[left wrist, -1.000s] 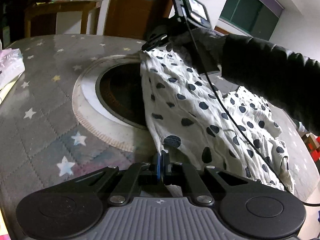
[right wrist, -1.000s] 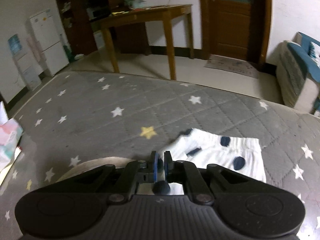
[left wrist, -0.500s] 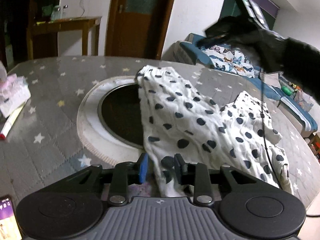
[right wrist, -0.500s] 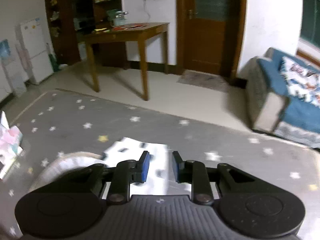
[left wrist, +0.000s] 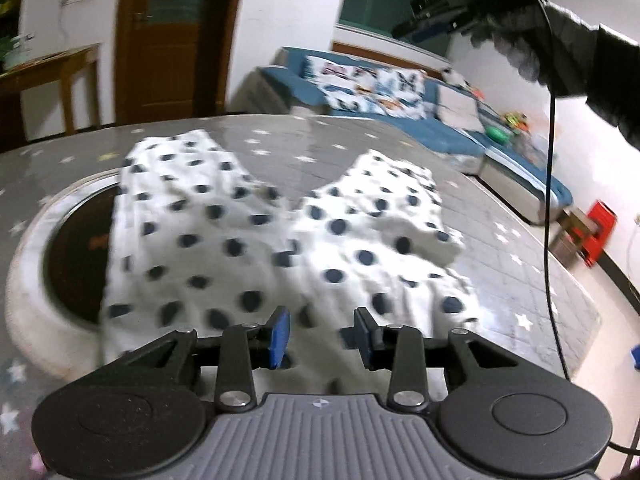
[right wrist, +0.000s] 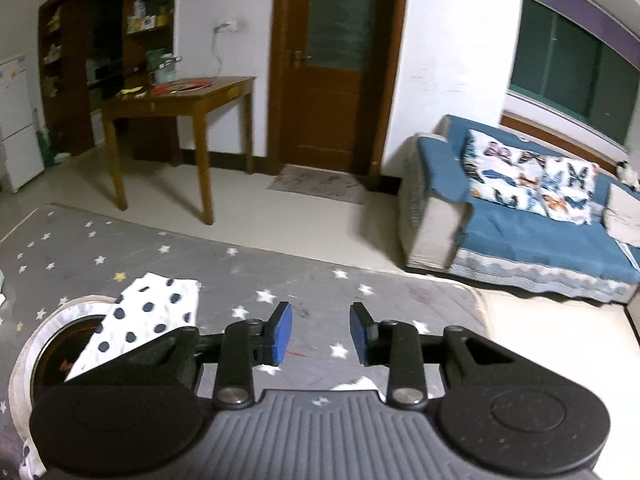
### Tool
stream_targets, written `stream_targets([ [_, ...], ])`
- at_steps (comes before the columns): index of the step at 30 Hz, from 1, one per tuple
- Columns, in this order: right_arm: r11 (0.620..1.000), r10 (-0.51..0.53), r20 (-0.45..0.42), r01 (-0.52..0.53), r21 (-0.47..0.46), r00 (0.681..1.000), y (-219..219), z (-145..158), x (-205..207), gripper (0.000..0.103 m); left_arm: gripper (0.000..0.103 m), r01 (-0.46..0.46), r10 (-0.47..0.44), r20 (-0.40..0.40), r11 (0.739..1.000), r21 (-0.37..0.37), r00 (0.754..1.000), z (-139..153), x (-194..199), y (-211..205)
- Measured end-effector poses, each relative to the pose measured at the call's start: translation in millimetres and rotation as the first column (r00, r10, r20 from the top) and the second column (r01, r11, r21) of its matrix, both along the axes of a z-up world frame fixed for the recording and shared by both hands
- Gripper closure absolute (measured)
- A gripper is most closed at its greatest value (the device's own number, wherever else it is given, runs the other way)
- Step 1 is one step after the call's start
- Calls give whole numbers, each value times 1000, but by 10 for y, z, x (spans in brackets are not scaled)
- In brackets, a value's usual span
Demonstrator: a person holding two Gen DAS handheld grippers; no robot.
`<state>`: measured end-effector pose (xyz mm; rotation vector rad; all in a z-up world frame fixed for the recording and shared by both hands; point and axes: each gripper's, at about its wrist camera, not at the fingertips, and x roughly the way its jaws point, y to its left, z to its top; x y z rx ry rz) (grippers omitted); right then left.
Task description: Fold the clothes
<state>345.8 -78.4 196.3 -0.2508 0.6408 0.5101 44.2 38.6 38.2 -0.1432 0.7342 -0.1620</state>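
1. The bench (left wrist: 500,200), under a grey star-print cover, carries everything; a round pale-rimmed inset (left wrist: 28,264) with a dark centre sits in its left part.
2. The garment (left wrist: 256,240), white with dark dots, lies spread and rumpled across the bench. Its left edge overlaps the inset, and two lobes point toward the far edge with a V-shaped gap of bare cover between them. In the right wrist view one corner of the garment (right wrist: 152,316) shows, lying over the inset rim (right wrist: 48,320).
3. The left hand-held gripper (left wrist: 322,338) has its blue pads wide apart and grips nothing. It hovers at the garment's near edge; motion blur hides whether it touches the cloth.
4. The right hand-held gripper (right wrist: 320,336) is likewise spread wide and empty, above bare cover to the right of the garment corner. In the left wrist view it is raised at the upper right in a dark-gloved hand (left wrist: 516,36), a black cable (left wrist: 550,168) hanging from it.
5. Beyond the bench stand a blue sofa (right wrist: 536,232), a wooden table (right wrist: 180,96) and a brown door (right wrist: 332,52).
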Motion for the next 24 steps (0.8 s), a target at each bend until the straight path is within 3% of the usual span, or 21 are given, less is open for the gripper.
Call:
stream_targets([
  [1,1000,-10,-3,10,4,1000,-60,-23,-6,63,65,24,-24,-1,1000,0,1000,-11,33,-82],
  [4,999,-35,-26,36,10,999,-238,-226,-8,62,65,93,-93,-9,996,4,996,-64,112,-308],
  [14,992,-115,-249,126,25,962,-649,-1503,129,62,65,273,-274,-70,962,-22,959,-355,242,-766],
  [19,985,-162,-277,171,11,947,-645,-1820,267,62,65,309,-313,-92,949,-57,945,-410,274,-758],
  [24,976,-217,-249,209,-56,944,-595,-2031,395,60,66,345,-354,-99,934,-97,930,-456,270,-747],
])
